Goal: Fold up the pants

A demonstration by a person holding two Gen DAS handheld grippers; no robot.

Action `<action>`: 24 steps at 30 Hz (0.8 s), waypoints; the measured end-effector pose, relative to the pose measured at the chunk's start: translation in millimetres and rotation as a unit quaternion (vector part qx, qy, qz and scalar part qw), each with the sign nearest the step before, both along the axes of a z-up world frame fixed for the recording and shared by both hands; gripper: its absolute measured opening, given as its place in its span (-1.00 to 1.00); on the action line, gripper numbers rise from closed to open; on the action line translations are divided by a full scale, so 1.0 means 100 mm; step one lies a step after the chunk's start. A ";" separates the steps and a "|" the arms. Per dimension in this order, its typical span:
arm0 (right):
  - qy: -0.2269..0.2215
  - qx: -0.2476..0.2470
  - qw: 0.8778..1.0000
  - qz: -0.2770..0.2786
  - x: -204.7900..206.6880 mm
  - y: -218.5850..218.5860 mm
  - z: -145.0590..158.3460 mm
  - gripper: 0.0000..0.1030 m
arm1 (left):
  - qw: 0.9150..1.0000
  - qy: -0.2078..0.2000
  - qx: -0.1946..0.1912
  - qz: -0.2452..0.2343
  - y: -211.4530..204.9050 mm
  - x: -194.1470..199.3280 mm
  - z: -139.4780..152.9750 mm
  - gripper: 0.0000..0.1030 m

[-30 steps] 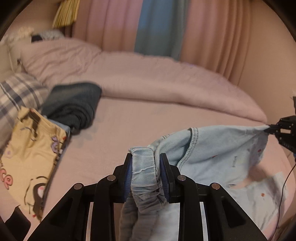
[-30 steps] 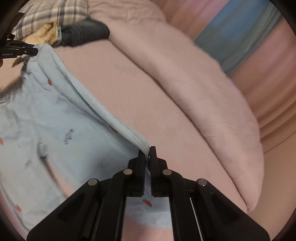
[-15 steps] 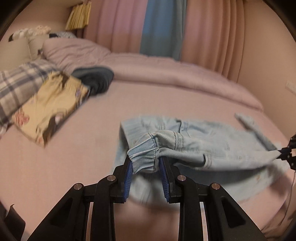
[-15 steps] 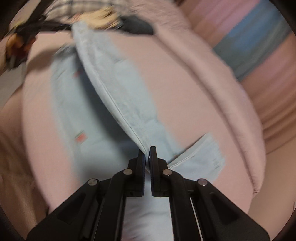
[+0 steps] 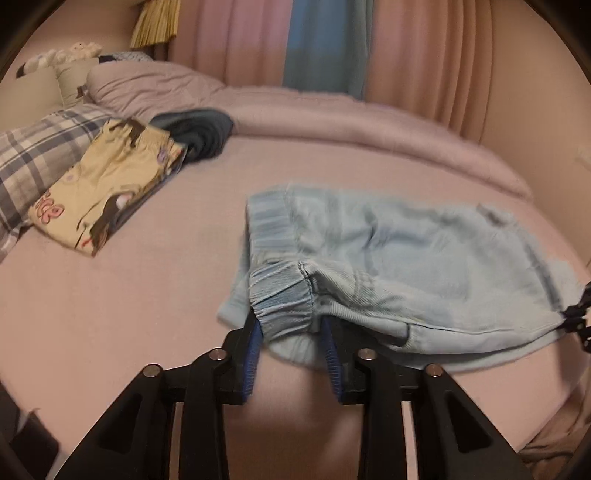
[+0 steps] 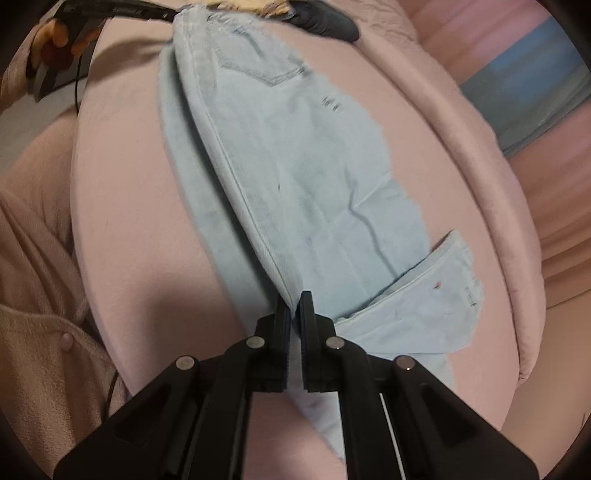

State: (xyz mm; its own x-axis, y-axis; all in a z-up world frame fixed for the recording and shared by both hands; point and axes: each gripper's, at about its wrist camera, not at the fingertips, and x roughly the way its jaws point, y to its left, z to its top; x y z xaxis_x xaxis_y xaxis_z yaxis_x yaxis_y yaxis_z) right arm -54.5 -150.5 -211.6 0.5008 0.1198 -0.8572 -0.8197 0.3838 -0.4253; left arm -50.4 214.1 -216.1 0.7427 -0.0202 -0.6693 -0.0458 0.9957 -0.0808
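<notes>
Light blue pants point(image 5: 399, 254) lie spread across the pink bed, folded lengthwise. My left gripper point(image 5: 291, 325) is shut on the bunched elastic waistband point(image 5: 282, 299) at the near left corner. My right gripper point(image 6: 294, 302) is shut on the folded edge of the pants point(image 6: 295, 177) near the leg end; it also shows at the right edge of the left wrist view point(image 5: 580, 317). One hem point(image 6: 432, 288) is flipped over beside it. The left gripper shows at the top left of the right wrist view point(image 6: 110, 14).
Folded yellow printed clothing point(image 5: 107, 184) and a dark folded garment point(image 5: 195, 133) lie at the bed's left, by a plaid pillow point(image 5: 29, 162). A rolled pink duvet point(image 5: 332, 118) runs along the back. A pink-sleeved arm point(image 6: 37, 295) is at the left.
Both grippers have lowered the pants from hanging in the air onto the bed, where they now lie spread flat. Both grips hold as before.
</notes>
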 end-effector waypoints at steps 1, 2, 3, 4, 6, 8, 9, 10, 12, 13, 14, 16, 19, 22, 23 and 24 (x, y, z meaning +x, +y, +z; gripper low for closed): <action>0.001 -0.009 1.000 0.003 -0.01 0.02 -0.07 -0.88 | 1.000 0.008 0.007 0.005 0.00 0.01 -0.02 -0.02; 0.001 -0.008 1.000 -0.002 0.02 0.03 -0.12 -0.84 | 0.999 0.023 0.017 0.014 0.02 0.01 -0.03 0.11; 0.007 0.003 1.000 -0.012 0.06 0.01 -0.13 -0.83 | 0.999 0.033 0.022 0.021 0.05 0.00 -0.02 0.22; 0.016 0.012 1.000 -0.020 0.11 0.01 -0.10 -0.87 | 0.999 0.035 0.020 0.023 0.07 -0.02 0.00 0.22; 0.045 0.040 0.997 -0.045 0.23 -0.08 0.03 -0.76 | 0.999 0.030 0.013 0.031 0.16 -0.13 0.10 0.23; 0.076 0.082 0.992 -0.063 0.34 -0.19 0.20 -0.50 | 0.999 0.010 0.009 0.044 0.23 -0.27 0.27 0.23; 0.095 0.116 0.986 -0.075 0.41 -0.28 0.32 -0.35 | 0.999 0.002 0.008 0.046 0.23 -0.31 0.32 0.23; 0.109 0.157 0.977 -0.092 0.51 -0.40 0.46 -0.32 | 0.999 -0.011 0.006 0.044 0.22 -0.34 0.40 0.23; 0.124 0.223 0.958 -0.130 0.72 -0.61 0.65 -0.20 | 0.999 -0.030 -0.001 0.027 0.12 -0.33 0.54 0.23; 0.121 0.245 0.949 -0.159 0.86 -0.72 0.73 -0.15 | 0.999 -0.036 -0.005 0.010 0.02 -0.29 0.60 0.23; 0.114 0.258 0.940 -0.191 1.00 -0.81 0.77 -0.06 | 0.999 -0.040 -0.012 -0.024 -0.16 -0.21 0.65 0.23; 0.100 0.258 0.921 -0.275 1.41 -0.96 0.78 -0.03 | 0.997 -0.039 -0.022 -0.069 -0.44 -0.09 0.68 0.23; 0.116 0.264 0.886 -0.363 1.99 -1.09 0.68 0.00 | 0.984 -0.016 -0.069 -0.163 -1.04 0.19 0.64 0.23; 0.153 0.260 0.861 -0.409 2.40 -1.09 0.54 -0.01 | 0.961 0.021 -0.100 -0.259 -1.73 0.39 0.55 0.23; 0.163 0.252 0.855 -0.424 2.48 -1.07 0.49 -0.02 | 0.954 0.029 -0.102 -0.281 -1.89 0.43 0.53 0.23; 0.168 0.244 0.850 -0.436 2.54 -1.05 0.43 -0.02 | 0.945 0.037 -0.102 -0.308 -2.12 0.47 0.49 0.23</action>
State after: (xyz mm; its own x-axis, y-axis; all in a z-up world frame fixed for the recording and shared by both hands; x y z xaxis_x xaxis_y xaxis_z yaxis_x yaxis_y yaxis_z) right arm 199.2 -255.7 -168.3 0.3191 0.2102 -0.9241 -0.1768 0.9712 0.1599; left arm -3.5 2.2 -166.9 0.4995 -0.5674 -0.6546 0.5239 0.7997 -0.2933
